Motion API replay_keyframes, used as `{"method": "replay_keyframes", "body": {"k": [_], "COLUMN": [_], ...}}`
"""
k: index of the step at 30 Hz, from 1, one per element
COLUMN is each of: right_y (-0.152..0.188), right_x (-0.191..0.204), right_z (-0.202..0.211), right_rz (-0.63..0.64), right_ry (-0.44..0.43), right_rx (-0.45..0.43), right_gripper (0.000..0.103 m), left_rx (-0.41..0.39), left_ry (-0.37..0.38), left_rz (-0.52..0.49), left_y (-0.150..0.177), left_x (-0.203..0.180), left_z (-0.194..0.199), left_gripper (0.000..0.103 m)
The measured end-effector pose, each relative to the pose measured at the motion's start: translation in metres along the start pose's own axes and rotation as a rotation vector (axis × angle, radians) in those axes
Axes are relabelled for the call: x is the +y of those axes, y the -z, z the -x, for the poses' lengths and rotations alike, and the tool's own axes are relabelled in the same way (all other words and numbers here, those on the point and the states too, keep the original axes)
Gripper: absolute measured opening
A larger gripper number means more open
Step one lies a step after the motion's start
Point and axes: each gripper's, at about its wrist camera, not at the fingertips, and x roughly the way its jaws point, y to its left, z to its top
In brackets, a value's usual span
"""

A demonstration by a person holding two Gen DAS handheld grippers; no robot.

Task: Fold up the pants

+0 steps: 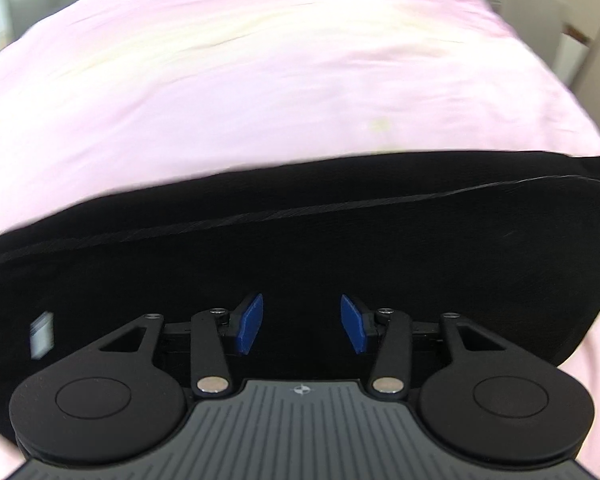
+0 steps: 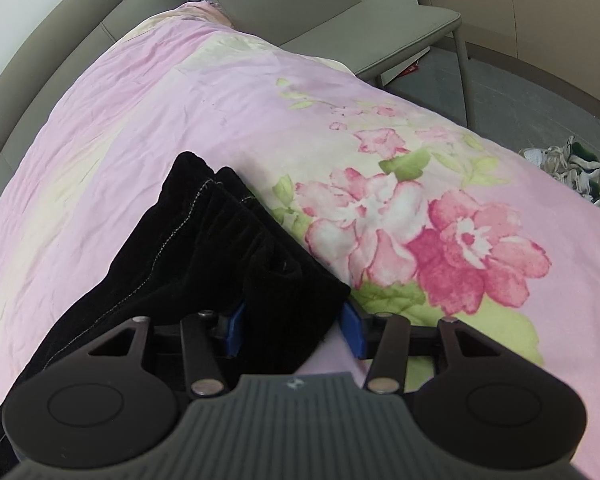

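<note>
Black pants (image 1: 300, 240) lie folded flat on a pink bedsheet (image 1: 260, 80), with a white label (image 1: 42, 334) showing at their left end. My left gripper (image 1: 302, 322) hovers over them, open, its blue pads apart with nothing pinched between them. In the right wrist view the pants (image 2: 204, 240) show a bunched, stitched end on the floral sheet (image 2: 140, 100). A fold of this black cloth sits between the blue pads of my right gripper (image 2: 294, 332). The jaws stand wide and the cloth partly hides the left pad.
A grey chair (image 2: 340, 20) stands beyond the bed's far side, and grey upholstery runs along the left. White shoes (image 2: 568, 168) lie on the floor at the right. Another chair (image 1: 536, 4) shows at the top right of the left wrist view.
</note>
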Motion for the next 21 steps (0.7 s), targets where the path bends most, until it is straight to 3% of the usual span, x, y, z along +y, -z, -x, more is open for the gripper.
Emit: {"method": "replay_keyframes", "body": {"k": [4, 8, 12, 15, 21], "right_y": [-0.001, -0.008, -0.014, -0.011, -0.004], "right_x": [0.01, 0.017, 0.006, -0.016, -0.022], "right_z": [0.014, 0.036, 0.029, 0.017, -0.002], "right_rz": [0.063, 0.125, 0.096, -0.01, -0.062], "right_ry": [0.013, -0.022, -0.049, -0.101, -0.143], "right_rx": [-0.013, -0.011, 0.063, 0.099, 0.052], "right_gripper": [0.038, 0.036, 0.039, 0.044, 0.052], "left_rx": [-0.029, -0.048, -0.012, 0.058, 0.12], "left_ry": [0.099, 0.213, 0.187, 0.138, 0.121], "left_rz": [-0.059, -0.134, -0.167, -0.151, -0.114], "left_y": [-0.031, -0.058, -0.08, -0.089, -0.092], "left_x": [-0.049, -0.102, -0.145, -0.153, -0.155], "left_z": [-0.031, -0.056, -0.09, -0.12, -0.133], "left_gripper": [0.048, 0.046, 0.043, 0.041, 0.041]}}
